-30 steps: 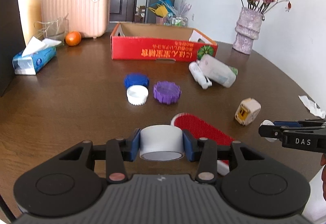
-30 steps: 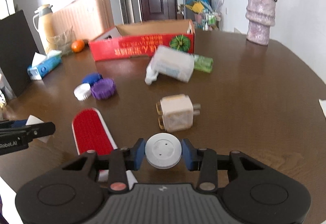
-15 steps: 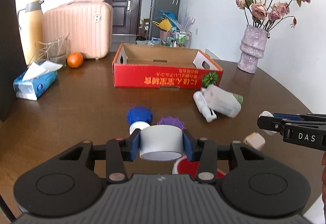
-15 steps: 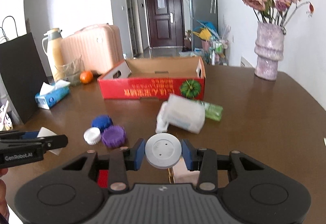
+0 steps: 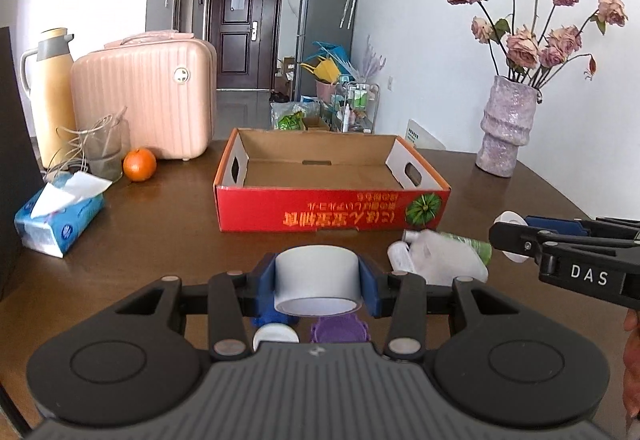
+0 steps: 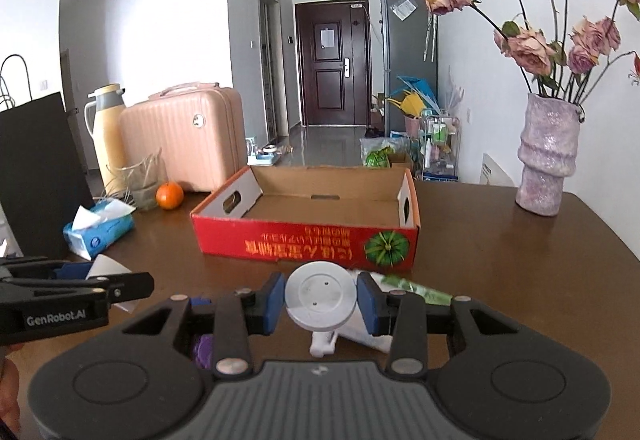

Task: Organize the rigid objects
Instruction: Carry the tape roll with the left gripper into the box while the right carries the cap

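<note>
My left gripper is shut on a white tape roll, held above the brown table just in front of the red cardboard box. My right gripper is shut on a flat white round disc, also in front of that open, bare box. Each gripper shows at the edge of the other's view. Below the left gripper lie a white cap, a purple cap and a partly hidden blue cap. A white bottle lies on its side with a green one.
At the table's left stand a tissue pack, an orange, a glass, a pink case and a thermos. A purple vase of roses stands at the right. A black bag stands far left.
Both grippers rose and moved toward the red box, keeping their loads. The caps, red brush and small charger slid down and out of sight under the grippers; the box's inside came into view.
</note>
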A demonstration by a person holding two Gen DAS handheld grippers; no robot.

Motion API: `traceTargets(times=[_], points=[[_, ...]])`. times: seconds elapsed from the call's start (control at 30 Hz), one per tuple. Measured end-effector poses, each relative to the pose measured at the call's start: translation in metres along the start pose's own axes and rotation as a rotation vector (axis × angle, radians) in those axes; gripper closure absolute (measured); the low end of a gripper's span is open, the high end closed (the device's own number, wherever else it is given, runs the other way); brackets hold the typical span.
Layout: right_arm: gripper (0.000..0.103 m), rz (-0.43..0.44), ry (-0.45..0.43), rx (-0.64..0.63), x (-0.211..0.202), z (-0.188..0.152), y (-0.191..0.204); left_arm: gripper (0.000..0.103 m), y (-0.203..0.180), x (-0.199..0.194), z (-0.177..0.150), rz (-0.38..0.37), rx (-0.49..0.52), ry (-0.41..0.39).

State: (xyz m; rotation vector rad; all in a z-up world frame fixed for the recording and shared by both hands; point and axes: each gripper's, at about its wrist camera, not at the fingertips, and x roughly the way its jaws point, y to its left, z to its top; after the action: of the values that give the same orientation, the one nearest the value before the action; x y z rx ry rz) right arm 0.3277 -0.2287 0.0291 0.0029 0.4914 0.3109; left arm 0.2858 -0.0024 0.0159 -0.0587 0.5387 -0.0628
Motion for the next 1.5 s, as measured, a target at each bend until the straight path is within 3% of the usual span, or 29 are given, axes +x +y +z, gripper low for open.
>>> traceTargets(times=[0.63,1.03,1.5], points=[[0.065,-0.026,-0.067,-0.018,0.066,0.054,-0.003,0.059,-0.003,0.056,0.059,0.015,-0.016,-0.050],[0.065,-0.023,-0.099,-0.016,0.117,0.074,-0.015,0.059,0.003,0.107,0.083,0.063,-0.063,-0.047],[0.065,-0.034,0.001,-0.078,0.196,0.086,-0.027,0.059,0.021,0.175,0.107,0.123,-0.088,-0.009]])
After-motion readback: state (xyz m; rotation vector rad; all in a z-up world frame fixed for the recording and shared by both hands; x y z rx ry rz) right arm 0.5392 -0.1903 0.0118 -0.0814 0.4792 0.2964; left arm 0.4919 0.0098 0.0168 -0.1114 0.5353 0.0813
